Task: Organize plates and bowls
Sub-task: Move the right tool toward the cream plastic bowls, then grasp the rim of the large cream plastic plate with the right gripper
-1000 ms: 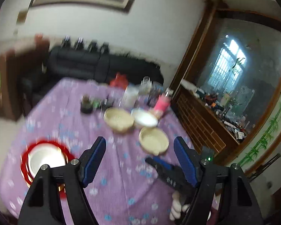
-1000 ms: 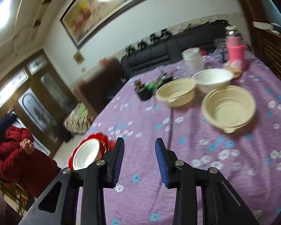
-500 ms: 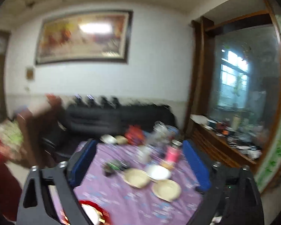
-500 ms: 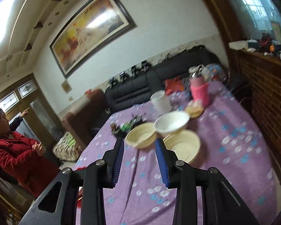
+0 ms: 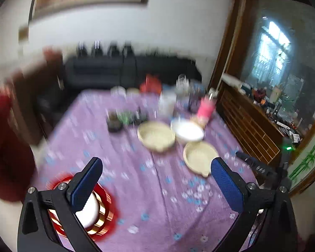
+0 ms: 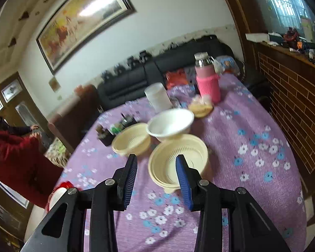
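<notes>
Your left gripper (image 5: 156,183) is still spreading its fingers, wide and empty above the worktop (image 5: 157,199); the red-rimmed plates (image 5: 103,214) lie behind its left finger. Your right gripper (image 6: 156,180) is opening too, holding nothing; the nearest cream bowl (image 6: 168,163) sits just beyond its fingertips.

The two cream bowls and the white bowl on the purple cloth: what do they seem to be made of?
Nearer cream bowl: looks like matte plastic; ribbed, slotted bottom like a colander and a small moulded tab on the rim. Farther cream bowl: same cream colour and a ribbed inside, probably the same plastic. White bowl: smooth with a soft sheen; plastic or glazed ceramic, blur leaves that open.
</notes>
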A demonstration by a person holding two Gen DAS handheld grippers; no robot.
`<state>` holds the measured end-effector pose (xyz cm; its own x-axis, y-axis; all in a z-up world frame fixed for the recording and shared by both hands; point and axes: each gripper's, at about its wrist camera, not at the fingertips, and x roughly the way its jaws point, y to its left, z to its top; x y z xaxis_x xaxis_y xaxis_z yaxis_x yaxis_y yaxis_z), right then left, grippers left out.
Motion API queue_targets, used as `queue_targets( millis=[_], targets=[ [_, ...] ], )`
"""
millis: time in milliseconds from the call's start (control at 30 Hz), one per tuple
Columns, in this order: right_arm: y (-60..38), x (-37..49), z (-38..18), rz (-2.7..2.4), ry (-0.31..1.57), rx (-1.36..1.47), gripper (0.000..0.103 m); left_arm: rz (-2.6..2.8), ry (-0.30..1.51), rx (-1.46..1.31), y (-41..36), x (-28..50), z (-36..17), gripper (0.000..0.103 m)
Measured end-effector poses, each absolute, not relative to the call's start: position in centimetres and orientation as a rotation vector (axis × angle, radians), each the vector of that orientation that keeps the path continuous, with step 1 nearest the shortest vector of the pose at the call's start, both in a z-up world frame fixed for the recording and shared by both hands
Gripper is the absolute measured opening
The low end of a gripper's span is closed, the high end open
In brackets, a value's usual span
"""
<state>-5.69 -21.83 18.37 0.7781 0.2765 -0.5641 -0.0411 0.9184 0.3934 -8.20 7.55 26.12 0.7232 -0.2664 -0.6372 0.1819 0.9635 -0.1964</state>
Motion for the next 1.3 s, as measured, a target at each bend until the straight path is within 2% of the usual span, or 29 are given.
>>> queue_targets(
  millis=[100, 233, 600, 700, 733, 867, 1100, 1133, 1167, 1200, 1233, 1267, 1300],
  targets=[
    [-22.9, -4.2, 16.2, 0.13, 0.695, 0.399, 0.041, -0.236, 0.837, -0.215, 7.3, -4.7, 19.8, 0.103],
    [-24.7, -2.0, 12.6, 0.042, 0.739, 0.435, 0.041, -0.264, 0.929, -0.253, 5.6, -3.0, 14.7, 0.103],
    [-25.7, 4.6, 3.8, -0.037, 0.871, 0.511, 0.041, -0.237, 1.025, -0.208, 2.7, -1.2, 9.1, 0.103],
    [-25.6, 5.0, 3.4, 0.05, 0.874, 0.528, 0.019, -0.219, 1.035, -0.205, 2.6, -0.7, 8.3, 0.103],
    [-25.5, 5.0, 3.3, 0.072, 0.879, 0.525, 0.014, -0.212, 1.039, -0.205, 2.5, -0.4, 8.0, 0.103],
    [-24.1, 4.5, 3.6, 0.236, 0.895, 0.531, 0.009, -0.21, 1.058, -0.206, 1.7, 0.5, 6.8, 0.103],
    [-18.6, 3.3, 3.7, 0.409, 0.955, 0.381, 0.011, -0.233, 1.07, -0.175, -0.3, 1.8, 5.0, 0.1],
    [-18.3, 3.2, 3.6, 0.407, 0.961, 0.363, 0.012, -0.231, 1.073, -0.163, -0.5, 2.1, 4.6, 0.091],
    [-18.1, 3.2, 3.5, 0.404, 0.965, 0.353, 0.012, -0.229, 1.088, -0.152, -0.7, 2.5, 4.1, 0.076],
    [-18.1, 3.2, 3.4, 0.403, 0.969, 0.347, 0.013, -0.233, 1.112, -0.152, -0.8, 2.9, 3.5, 0.067],
    [-18.0, 3.2, 3.3, 0.402, 0.97, 0.346, 0.013, -0.239, 1.132, -0.16, -0.9, 3.1, 3.1, 0.05],
    [-18.1, 3.3, 3.3, 0.4, 0.971, 0.344, 0.013, -0.244, 1.158, -0.172, -0.9, 3.3, 2.5, 0.037],
    [-18.1, 3.3, 3.3, 0.397, 0.972, 0.338, 0.013, -0.249, 1.176, -0.177, -1.0, 3.4, 2.1, 0.033]
  ],
)
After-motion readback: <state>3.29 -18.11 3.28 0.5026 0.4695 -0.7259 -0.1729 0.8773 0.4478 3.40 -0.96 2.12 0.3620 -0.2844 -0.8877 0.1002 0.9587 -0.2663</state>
